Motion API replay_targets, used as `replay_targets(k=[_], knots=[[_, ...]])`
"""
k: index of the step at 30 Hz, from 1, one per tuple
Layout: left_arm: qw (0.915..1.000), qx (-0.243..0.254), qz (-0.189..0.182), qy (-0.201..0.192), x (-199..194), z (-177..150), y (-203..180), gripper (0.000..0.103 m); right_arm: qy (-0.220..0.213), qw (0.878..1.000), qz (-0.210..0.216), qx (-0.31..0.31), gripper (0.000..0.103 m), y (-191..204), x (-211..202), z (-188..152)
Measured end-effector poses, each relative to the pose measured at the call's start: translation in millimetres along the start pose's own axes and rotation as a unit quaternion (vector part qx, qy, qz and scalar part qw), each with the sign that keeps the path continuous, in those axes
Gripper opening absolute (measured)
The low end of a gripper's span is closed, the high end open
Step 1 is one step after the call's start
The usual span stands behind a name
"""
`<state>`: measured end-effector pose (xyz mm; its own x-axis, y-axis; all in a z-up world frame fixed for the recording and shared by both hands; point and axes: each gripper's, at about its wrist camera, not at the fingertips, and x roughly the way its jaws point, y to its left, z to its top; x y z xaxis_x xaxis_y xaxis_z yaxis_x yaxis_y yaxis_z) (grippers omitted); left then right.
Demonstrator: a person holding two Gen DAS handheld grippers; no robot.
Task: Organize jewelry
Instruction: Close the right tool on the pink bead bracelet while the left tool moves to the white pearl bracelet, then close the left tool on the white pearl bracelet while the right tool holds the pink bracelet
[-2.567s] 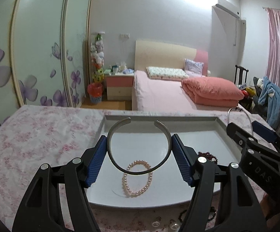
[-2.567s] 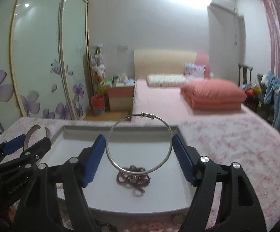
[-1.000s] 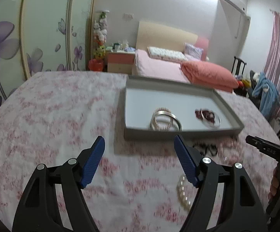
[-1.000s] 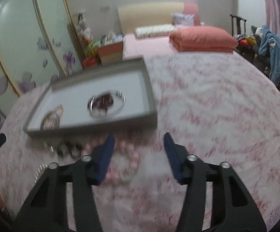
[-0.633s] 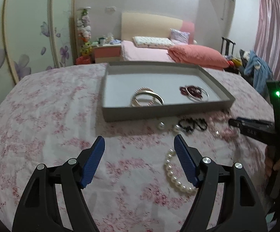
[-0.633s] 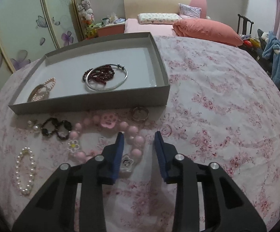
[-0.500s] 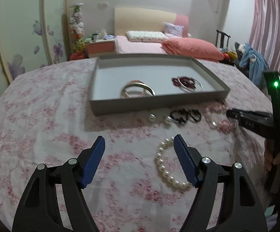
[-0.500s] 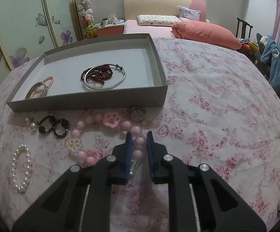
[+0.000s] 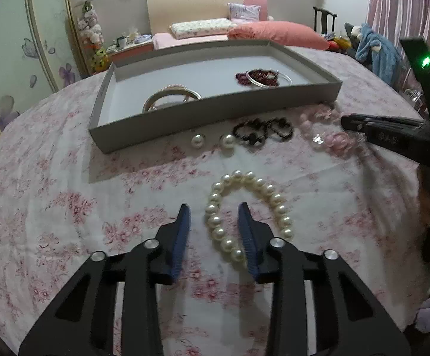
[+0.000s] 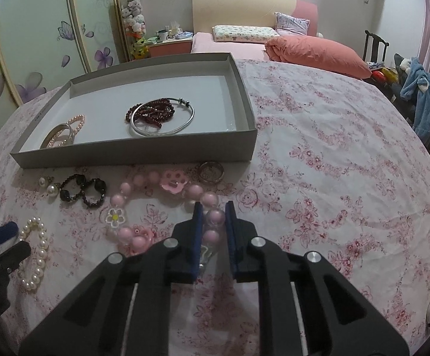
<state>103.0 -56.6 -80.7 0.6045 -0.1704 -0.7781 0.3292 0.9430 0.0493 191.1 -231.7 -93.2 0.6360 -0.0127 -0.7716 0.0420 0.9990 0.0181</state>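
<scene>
A grey tray on the flowered cloth holds a silver cuff over a pearl strand and a silver bangle around dark red beads. My left gripper is narrowed around the left side of a white pearl bracelet on the cloth; its jaws still stand apart from the pearls. My right gripper is shut on the pink bead bracelet, with pink beads pinched between its blue pads.
In front of the tray lie two loose pearl earrings, a black bead bracelet and a metal ring. A bed with a pink quilt and a chair with clothes stand behind.
Both grippers let go of the bangles into the tray, pulled back and dropped to the cloth. The left jaws have narrowed around the pearl bracelet; the right jaws have shut on the pink beads.
</scene>
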Motion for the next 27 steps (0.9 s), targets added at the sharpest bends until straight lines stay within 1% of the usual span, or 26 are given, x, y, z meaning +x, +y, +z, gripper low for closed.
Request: replay_targets(k=[2,4,8,9,10,12,15,18,27], knots=[[0.9999,-0.001,0.014,0.000,1,1,5,0.034,0.000,1.000,0.001,0.001,0.016,0,0,0],[0.9993,-0.008,0.037,0.000,3,4,15,0.034,0.000,1.000,0.002,0.001,0.016,0,0,1],[0.9966,-0.045,0.069,0.001,9,9,45,0.034,0.000,1.000,0.003,0.002,0.016,-1,0,1],[0.9960,-0.052,0.072,0.000,10,9,49,0.036,0.001,1.000,0.004,0.002,0.016,-1,0,1],[0.9958,-0.064,0.065,0.000,10,9,54,0.037,0.000,1.000,0.004,0.002,0.016,-1,0,1],[0.9952,-0.077,0.060,0.001,10,9,59,0.044,0.001,1.000,0.004,0.002,0.016,-1,0,1],[0.9952,-0.080,0.057,0.002,10,9,61,0.047,0.001,1.000,0.004,0.002,0.017,-1,0,1],[0.9953,-0.079,0.056,0.002,10,8,59,0.048,0.001,1.000,0.005,0.003,0.017,-1,0,1],[0.9953,-0.080,0.055,0.002,9,8,59,0.049,0.001,1.000,0.004,0.001,0.017,-1,0,1]])
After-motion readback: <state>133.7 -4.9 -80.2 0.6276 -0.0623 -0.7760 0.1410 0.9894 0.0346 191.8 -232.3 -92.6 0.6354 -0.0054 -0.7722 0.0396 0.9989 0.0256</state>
